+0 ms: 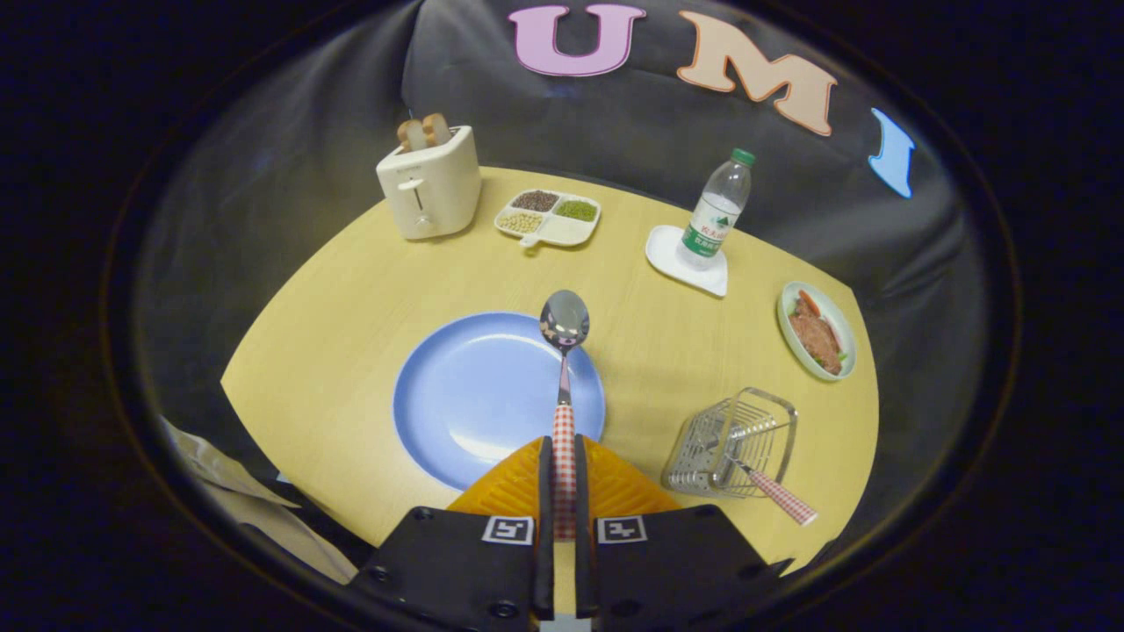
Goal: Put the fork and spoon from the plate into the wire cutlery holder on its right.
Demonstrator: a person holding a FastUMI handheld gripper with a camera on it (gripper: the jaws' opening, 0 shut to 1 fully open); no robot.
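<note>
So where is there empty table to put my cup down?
The widest bare patch of table lies left of the blue plate, in front of the toaster. Another is between the plate, bottle and wire cutlery holder. It is crowded along the back: toaster, bean tray, bottle, food dish. The fingers grip the spoon above the plate.

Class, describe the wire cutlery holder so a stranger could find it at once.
Start at the blue plate on the yellow table. Right of it stands the wire cutlery holder, the only metal cage, a checked handle poking out. The claw grips the spoon.
</note>
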